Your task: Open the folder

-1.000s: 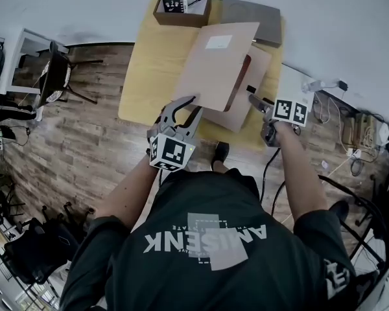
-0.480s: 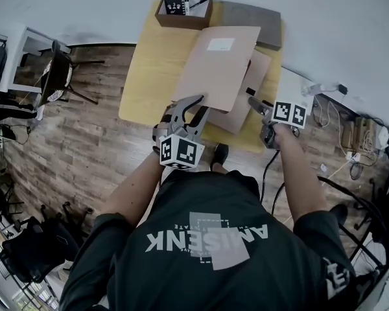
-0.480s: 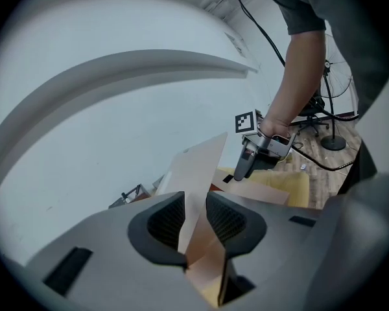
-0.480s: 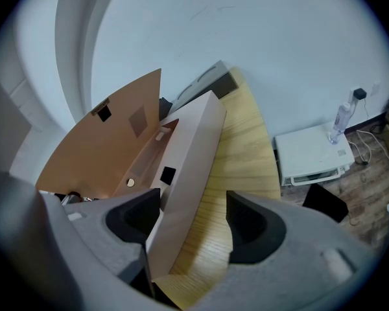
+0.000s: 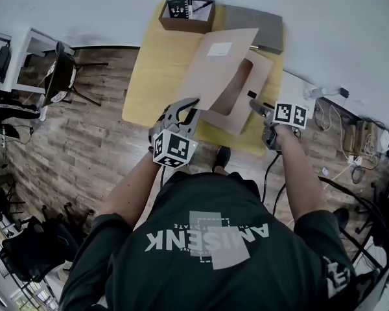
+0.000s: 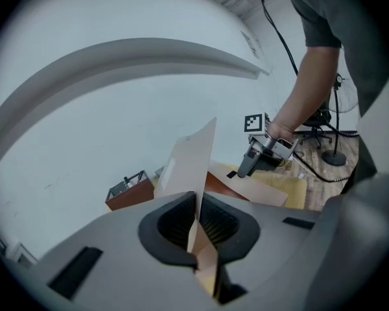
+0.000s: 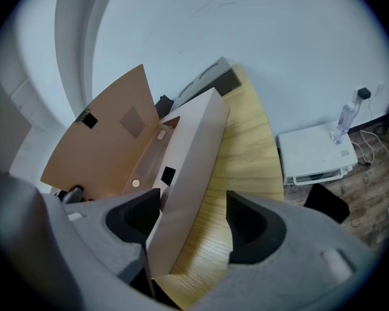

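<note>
Only its own view shows the left hand-held gripper (image 6: 198, 224), jaws just closed, clenching the folder (image 6: 191, 154) cover; the right hand-held gripper (image 7: 194, 222) is released.

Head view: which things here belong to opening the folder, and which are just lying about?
In the job: folder; left tool, jaws just closed on its raised cover; right tool, open around its lower leaf.
Lying about: brown box, grey pad, chair.
</note>
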{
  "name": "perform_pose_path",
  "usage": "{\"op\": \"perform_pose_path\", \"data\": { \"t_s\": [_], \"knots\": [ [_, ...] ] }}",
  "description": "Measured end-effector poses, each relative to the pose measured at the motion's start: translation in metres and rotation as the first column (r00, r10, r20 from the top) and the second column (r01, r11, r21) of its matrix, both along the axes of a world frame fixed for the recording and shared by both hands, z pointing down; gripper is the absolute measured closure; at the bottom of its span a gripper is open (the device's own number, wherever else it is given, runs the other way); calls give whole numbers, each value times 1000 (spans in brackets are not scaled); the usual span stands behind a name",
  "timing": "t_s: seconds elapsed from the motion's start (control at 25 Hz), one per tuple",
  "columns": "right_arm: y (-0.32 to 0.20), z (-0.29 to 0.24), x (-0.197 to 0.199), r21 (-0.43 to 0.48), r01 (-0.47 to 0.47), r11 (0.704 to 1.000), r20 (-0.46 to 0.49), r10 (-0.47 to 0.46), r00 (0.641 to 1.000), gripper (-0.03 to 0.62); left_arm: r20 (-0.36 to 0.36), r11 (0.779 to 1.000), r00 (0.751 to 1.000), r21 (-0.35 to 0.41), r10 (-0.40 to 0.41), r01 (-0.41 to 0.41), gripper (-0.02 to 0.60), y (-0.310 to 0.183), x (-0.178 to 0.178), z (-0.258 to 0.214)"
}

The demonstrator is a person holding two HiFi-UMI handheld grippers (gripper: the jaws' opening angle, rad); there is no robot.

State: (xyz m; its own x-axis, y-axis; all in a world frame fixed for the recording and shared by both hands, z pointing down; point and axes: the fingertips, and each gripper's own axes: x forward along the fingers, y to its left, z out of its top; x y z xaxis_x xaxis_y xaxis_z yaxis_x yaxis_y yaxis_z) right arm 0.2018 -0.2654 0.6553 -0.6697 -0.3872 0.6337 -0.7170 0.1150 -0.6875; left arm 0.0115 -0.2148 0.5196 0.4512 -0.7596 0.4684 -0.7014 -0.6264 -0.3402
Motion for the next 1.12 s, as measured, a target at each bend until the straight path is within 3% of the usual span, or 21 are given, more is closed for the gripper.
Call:
{"op": "perform_pose_path", "data": {
  "t_s": [0.28, 0.48, 0.88, 1.12],
  "knots": [
    [3, 2, 12, -22, -14, 1000, 11, 15, 1000, 289, -205, 986, 966, -77, -158, 145, 578, -4, -45, -21],
    [6, 2, 25, -35, -30, 999, -5, 30, 1000, 289, -327, 950, 897, -192, -299, 247, 580, 4, -82, -15],
    [12, 2, 38, -50, -60, 997, -22, 59, 998, 289, -367, 872, 797, -306, -479, 383, 580, 13, -135, 14],
    [14, 1, 40, -62, -80, 995, -25, 78, 997, 289, -337, 820, 759, -367, -557, 439, 572, 8, -174, 38]
  ]
}}
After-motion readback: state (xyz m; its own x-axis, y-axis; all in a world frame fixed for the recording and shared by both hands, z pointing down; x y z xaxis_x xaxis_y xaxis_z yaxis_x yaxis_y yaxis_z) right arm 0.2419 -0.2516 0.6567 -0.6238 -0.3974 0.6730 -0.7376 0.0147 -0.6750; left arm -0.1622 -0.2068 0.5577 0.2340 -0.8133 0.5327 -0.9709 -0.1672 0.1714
